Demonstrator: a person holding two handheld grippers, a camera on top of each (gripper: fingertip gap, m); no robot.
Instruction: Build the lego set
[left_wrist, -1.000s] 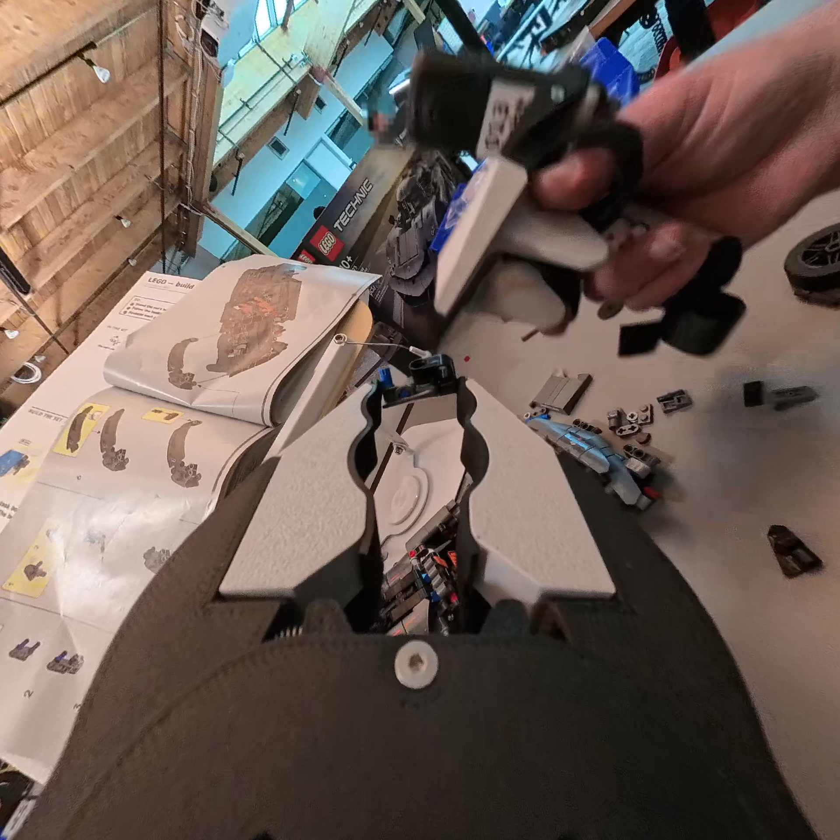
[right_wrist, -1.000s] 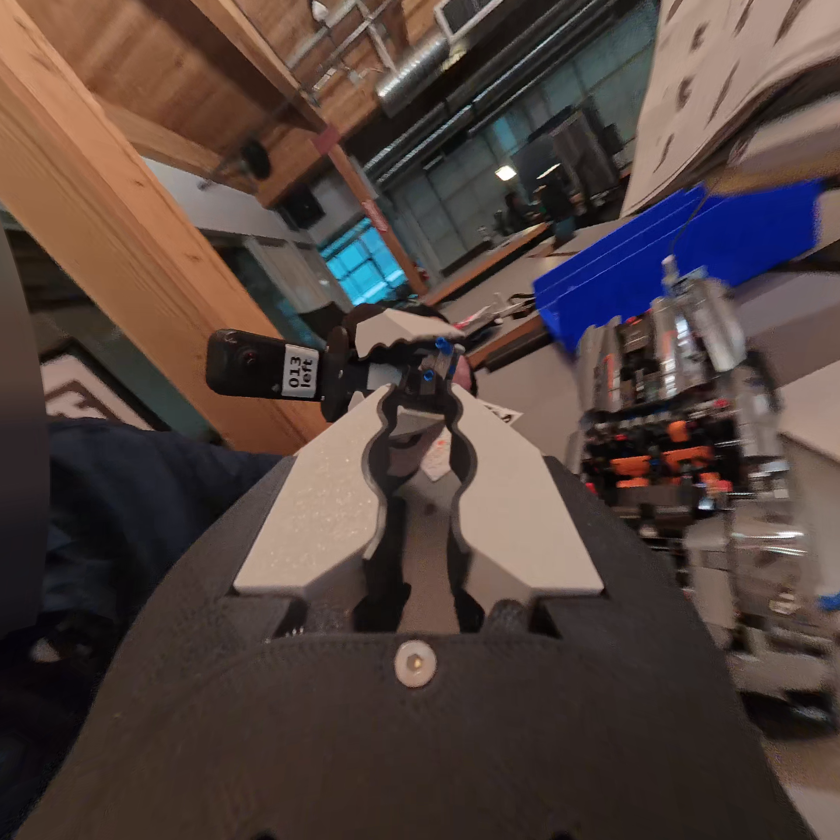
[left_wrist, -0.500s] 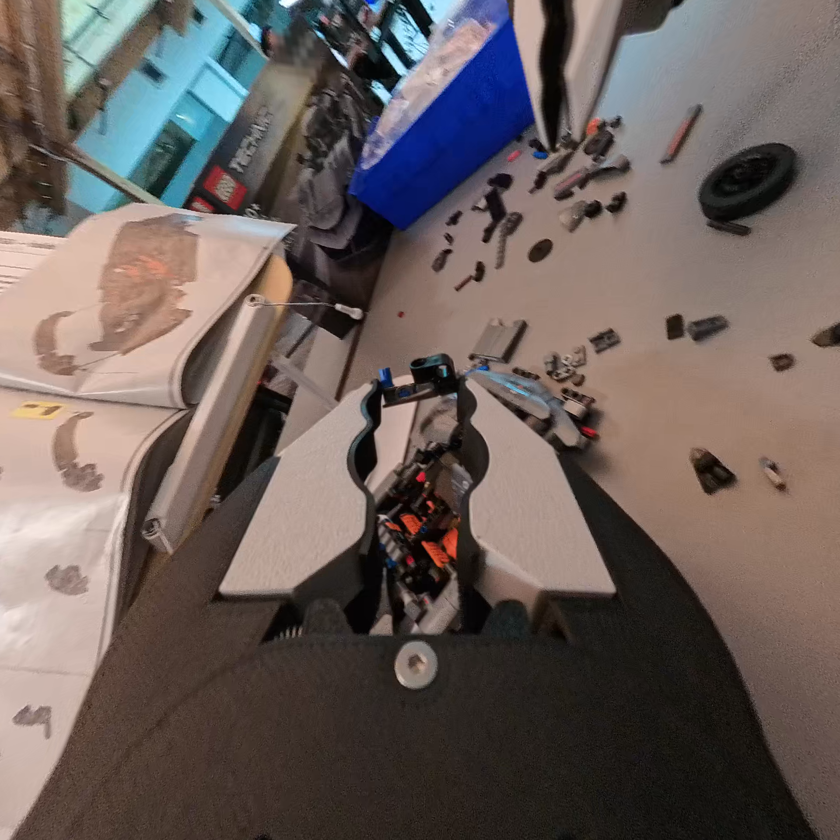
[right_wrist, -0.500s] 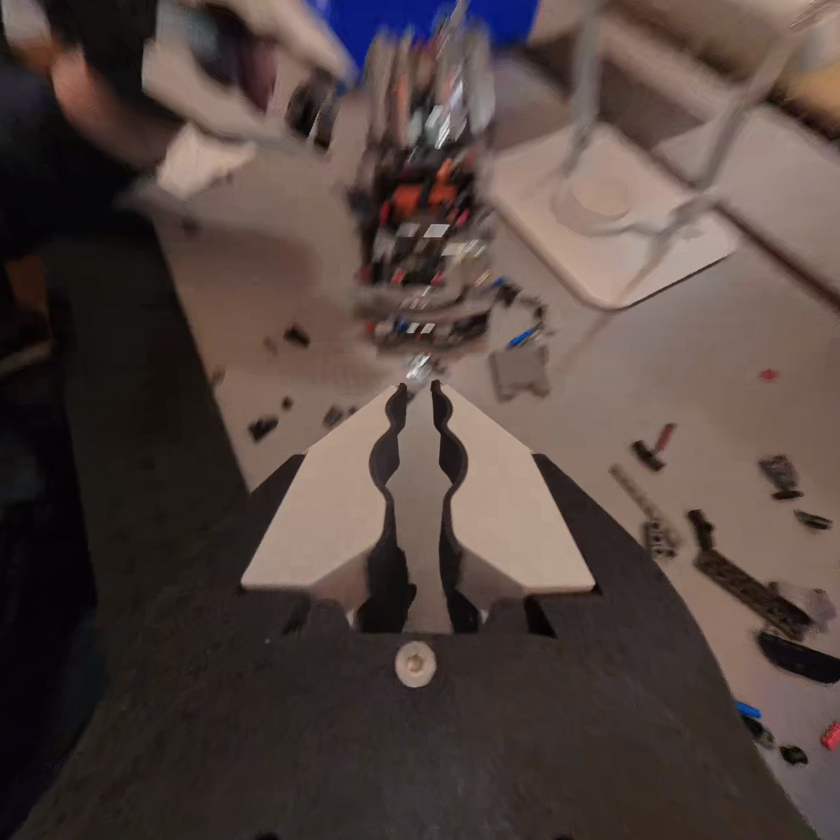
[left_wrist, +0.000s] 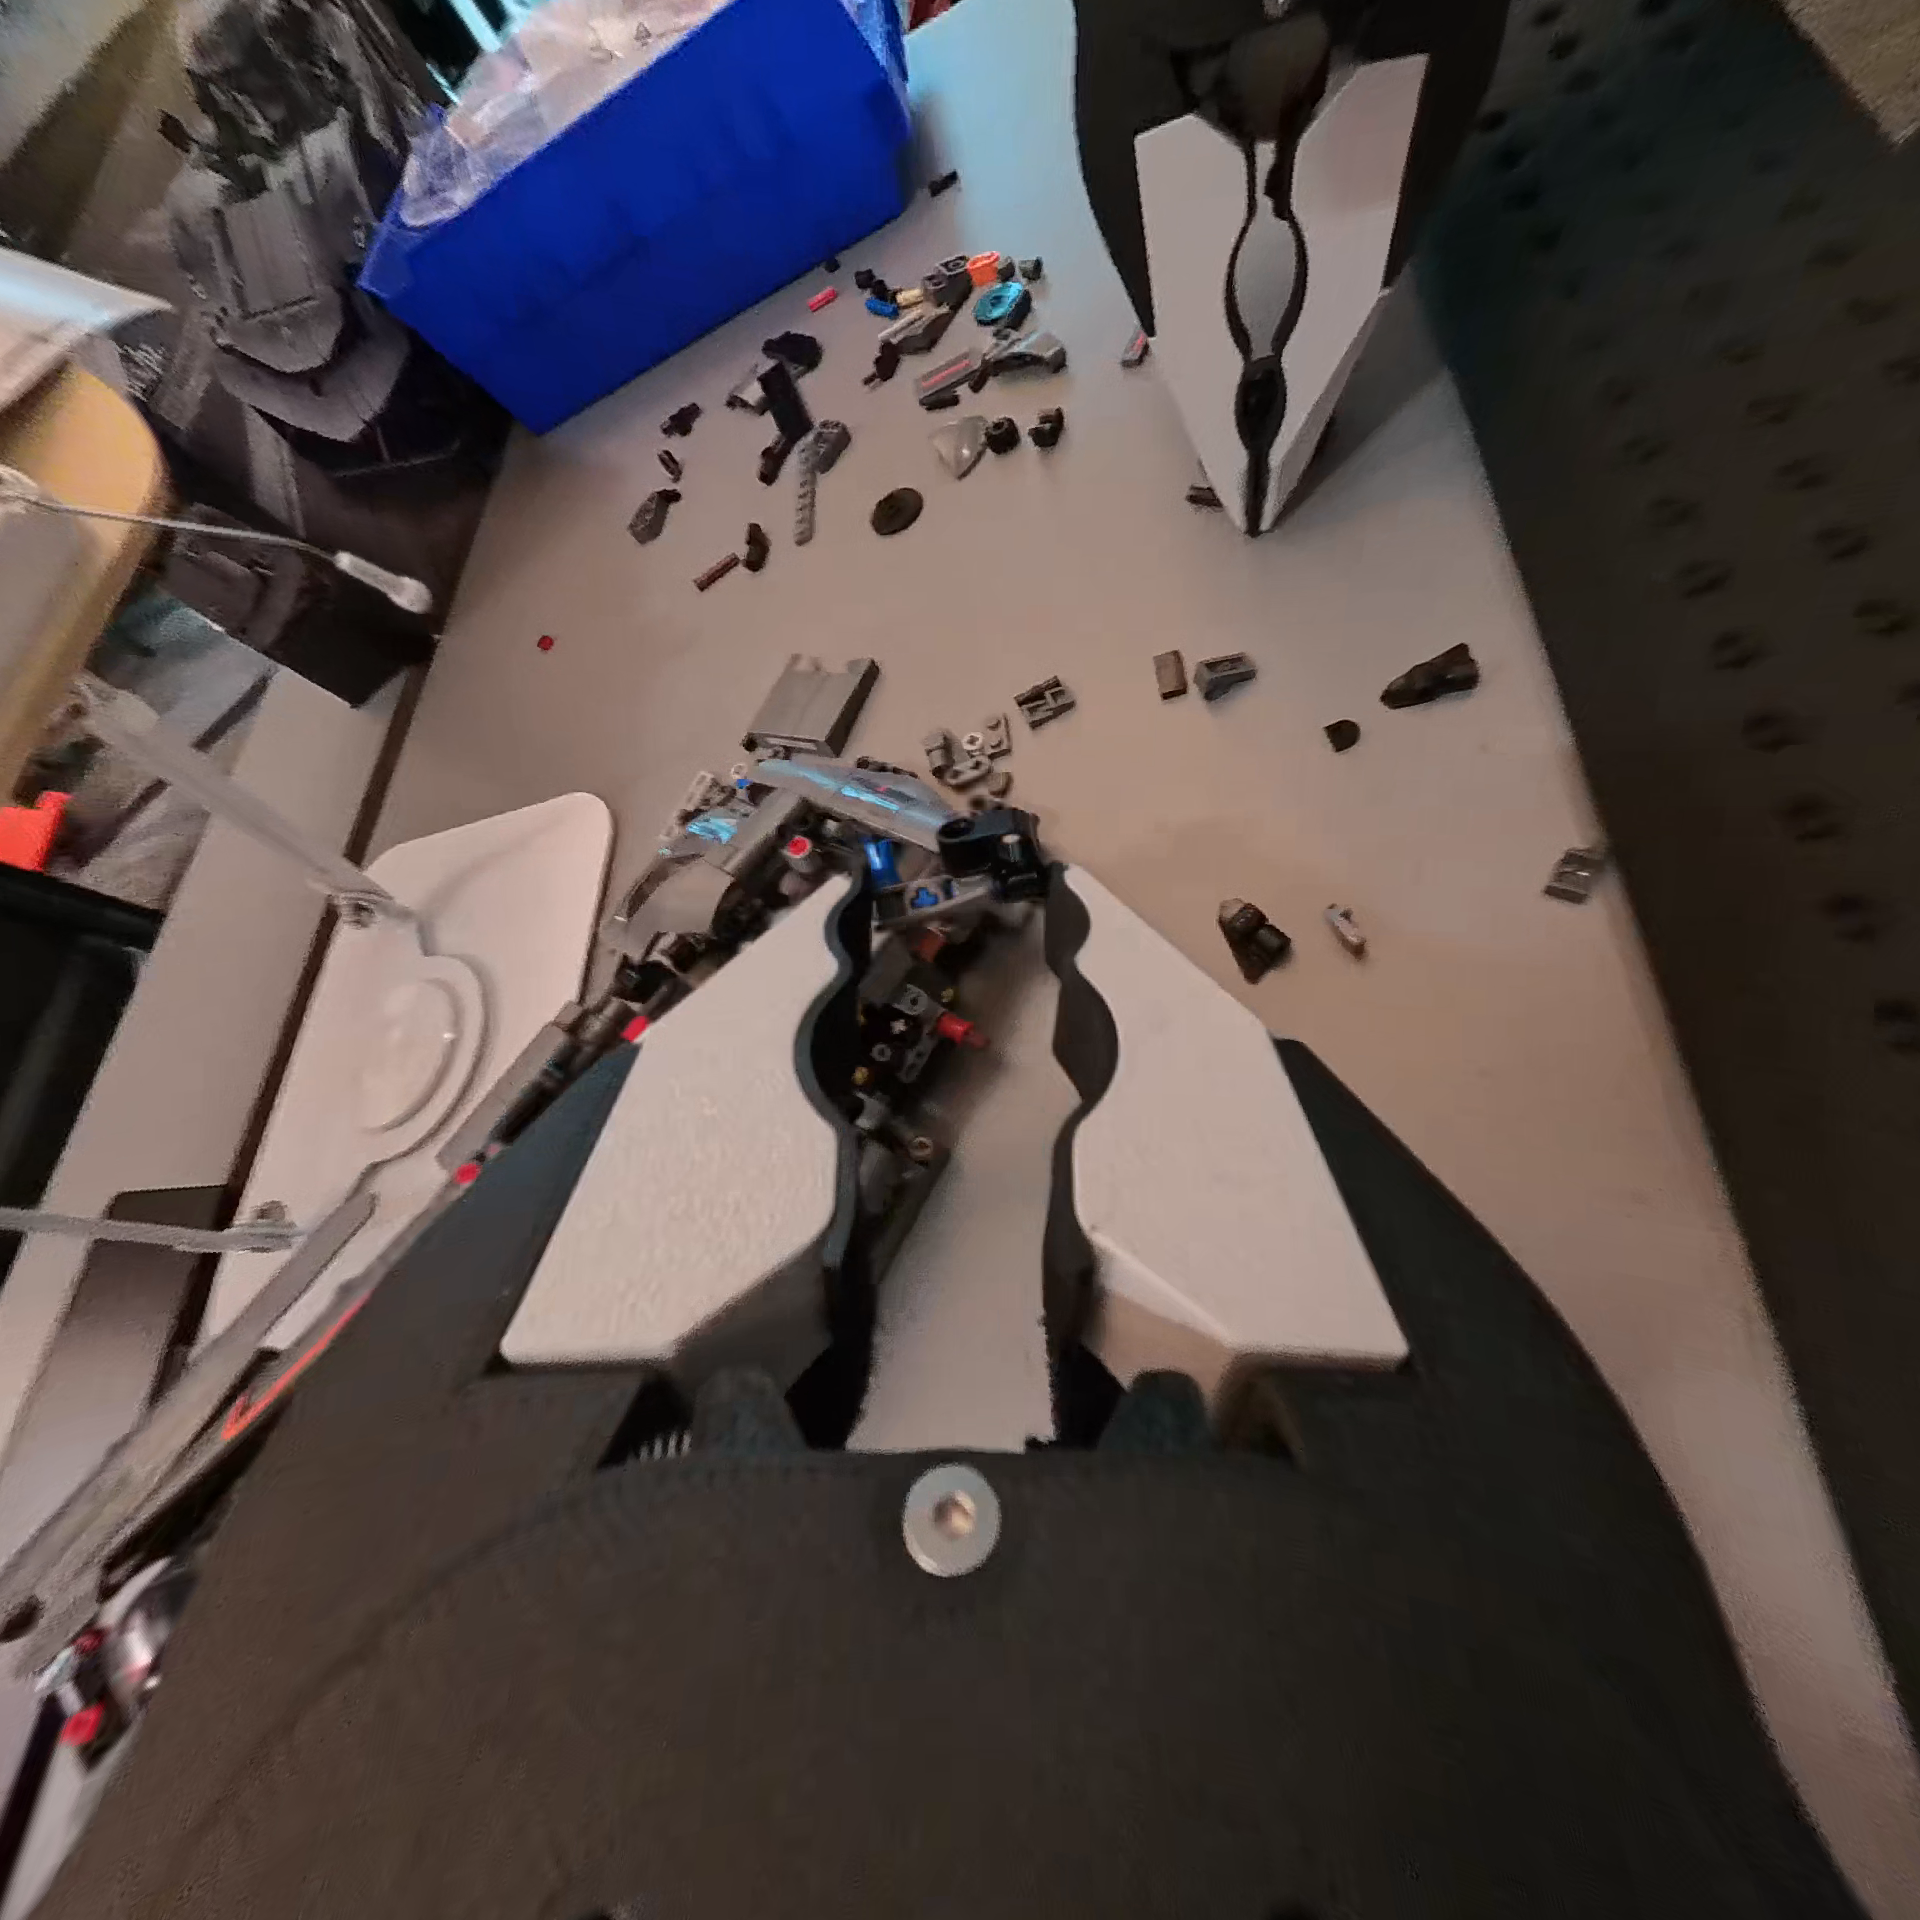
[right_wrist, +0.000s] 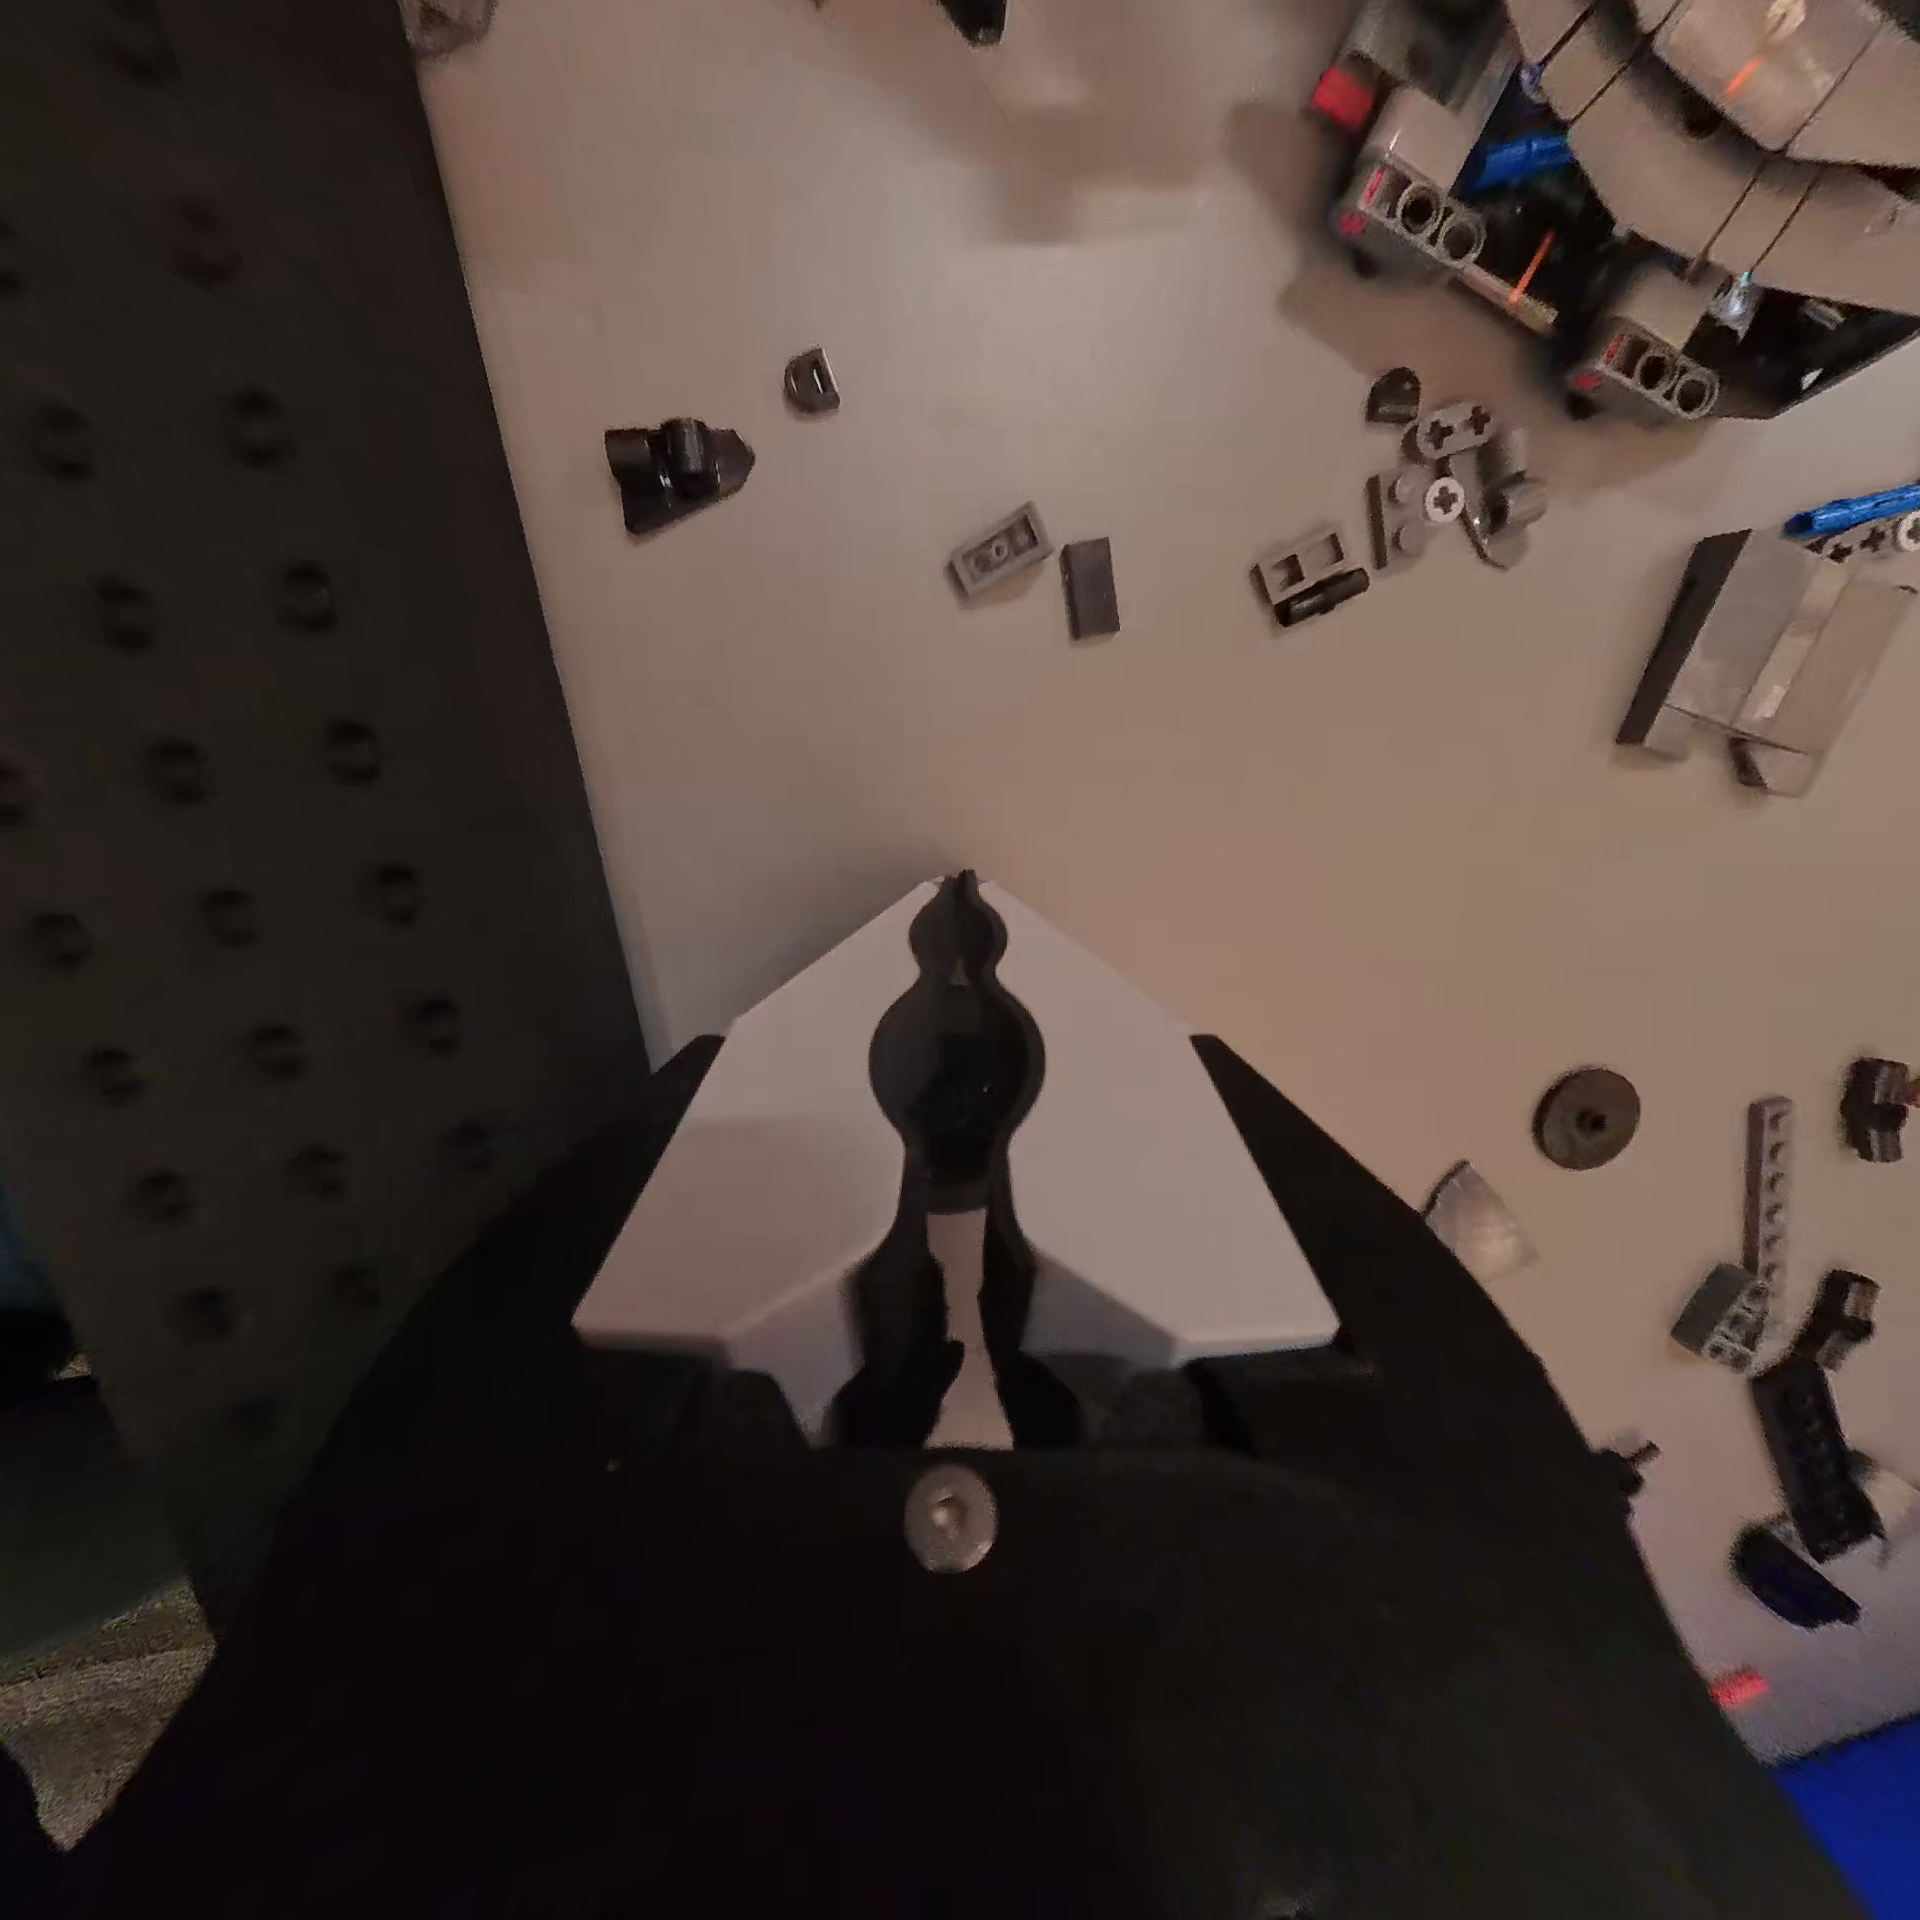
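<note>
In the left wrist view my left gripper (left_wrist: 961, 873) is shut on a small black and blue lego sub-assembly (left_wrist: 987, 840) held at the fingertips. It hangs just above the grey lego model (left_wrist: 748, 842), which lies on the white table. My right gripper (left_wrist: 1259, 488) shows at the upper right, pointing down at the table. In the right wrist view my right gripper (right_wrist: 961, 883) has its tips together over bare table. A dark shape sits in the hollow between its jaws; I cannot tell if it is a piece. The model (right_wrist: 1621, 208) is at the upper right there.
Loose pieces are scattered on the table: a black piece (right_wrist: 675, 468), grey plates (right_wrist: 1003, 566), a grey panel (right_wrist: 1756, 665), a black disc (right_wrist: 1584, 1117). A blue bin (left_wrist: 644, 197) stands at the back. A clear stand on a white base (left_wrist: 447, 987) is to the left. A dark perforated mat (left_wrist: 1714, 520) borders the table. One gripper's finger ends stand about 20 cm off the other's.
Both grippers swung down from facing the room to facing the table. The left one, still holding its piece, came close over the model. The right one's jaws closed fully.
</note>
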